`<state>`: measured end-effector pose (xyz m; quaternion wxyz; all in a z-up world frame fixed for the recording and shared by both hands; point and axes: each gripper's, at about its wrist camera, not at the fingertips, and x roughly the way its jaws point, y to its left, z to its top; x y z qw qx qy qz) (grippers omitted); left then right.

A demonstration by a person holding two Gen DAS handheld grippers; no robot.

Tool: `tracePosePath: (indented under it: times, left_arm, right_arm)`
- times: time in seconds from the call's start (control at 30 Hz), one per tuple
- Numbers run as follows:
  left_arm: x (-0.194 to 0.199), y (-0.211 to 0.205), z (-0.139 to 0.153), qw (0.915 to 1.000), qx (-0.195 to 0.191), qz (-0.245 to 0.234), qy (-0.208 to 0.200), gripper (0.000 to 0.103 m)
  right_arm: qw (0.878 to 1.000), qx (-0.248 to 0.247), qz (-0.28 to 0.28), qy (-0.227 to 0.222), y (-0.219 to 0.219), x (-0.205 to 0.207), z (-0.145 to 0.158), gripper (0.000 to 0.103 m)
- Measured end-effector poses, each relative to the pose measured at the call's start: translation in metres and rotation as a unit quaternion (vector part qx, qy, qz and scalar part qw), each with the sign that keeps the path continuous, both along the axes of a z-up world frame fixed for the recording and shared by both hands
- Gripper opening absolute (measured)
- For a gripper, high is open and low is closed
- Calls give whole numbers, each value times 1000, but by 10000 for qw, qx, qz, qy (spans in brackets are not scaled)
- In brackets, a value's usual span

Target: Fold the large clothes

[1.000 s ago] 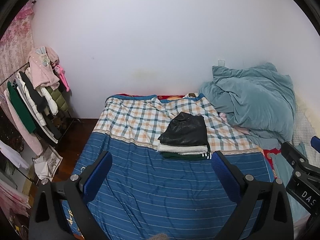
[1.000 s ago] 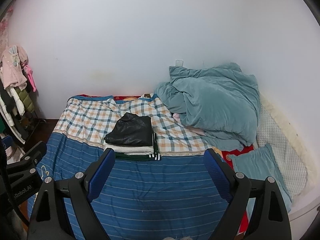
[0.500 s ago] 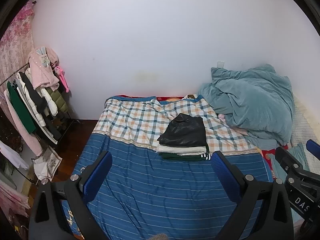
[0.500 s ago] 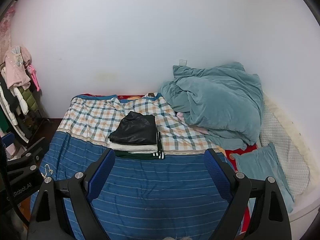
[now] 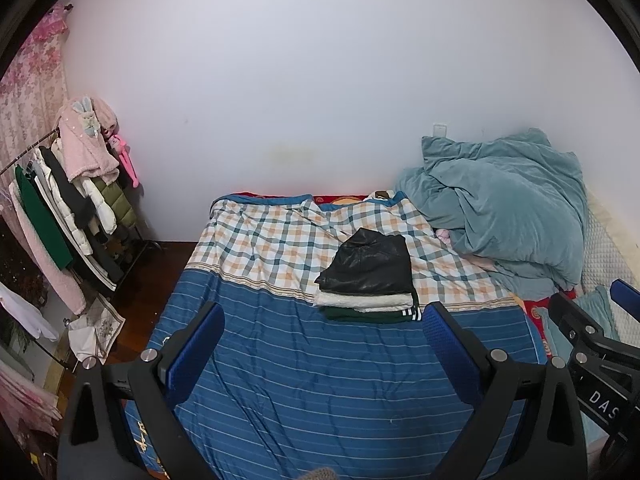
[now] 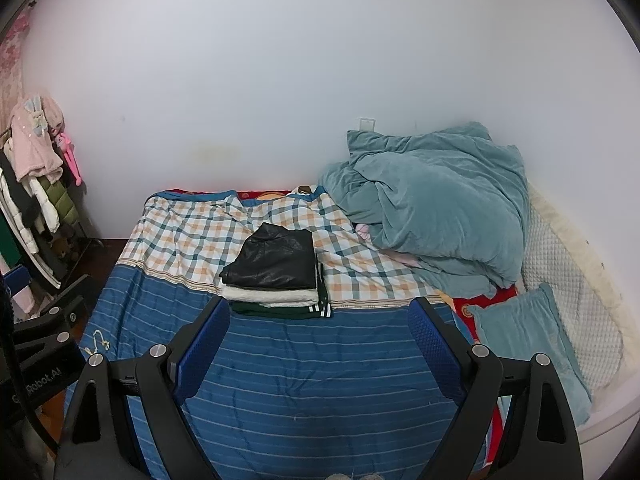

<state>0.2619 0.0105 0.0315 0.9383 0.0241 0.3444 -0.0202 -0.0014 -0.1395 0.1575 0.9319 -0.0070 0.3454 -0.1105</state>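
Bedspread (image 5: 320, 380) bare below the folded stack (image 5: 370, 280) — left gripper (image 5: 324, 344) and right gripper (image 6: 320, 340) held wide, empty; the next garment should be spread flat there.

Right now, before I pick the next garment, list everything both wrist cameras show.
folded stack: 1 pile; black garment on top, white under it, dark green with white stripes lowest; mid-bed.
bedspread: 1, blue striped near, checked far; covers the bed.
duvet: 1, teal, bunched at the far right by the wall.
pillow: 1, teal, right edge of bed.
quilted pad: 1, cream, along the right wall.
clothes rack: 1, hung with pink, white, black and green garments; left, on the floor.
left gripper: open, empty, over the near bedspread.
right gripper: open, empty, alongside.
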Motion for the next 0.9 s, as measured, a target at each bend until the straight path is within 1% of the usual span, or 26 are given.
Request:
tracePosePath:
  times: [0.9]
  left_arm:
    - [-2,-3,4,10000,-18,-1,-36,101]
  right_arm:
    - [10000,8,-68,-40,-5,-9,0,92]
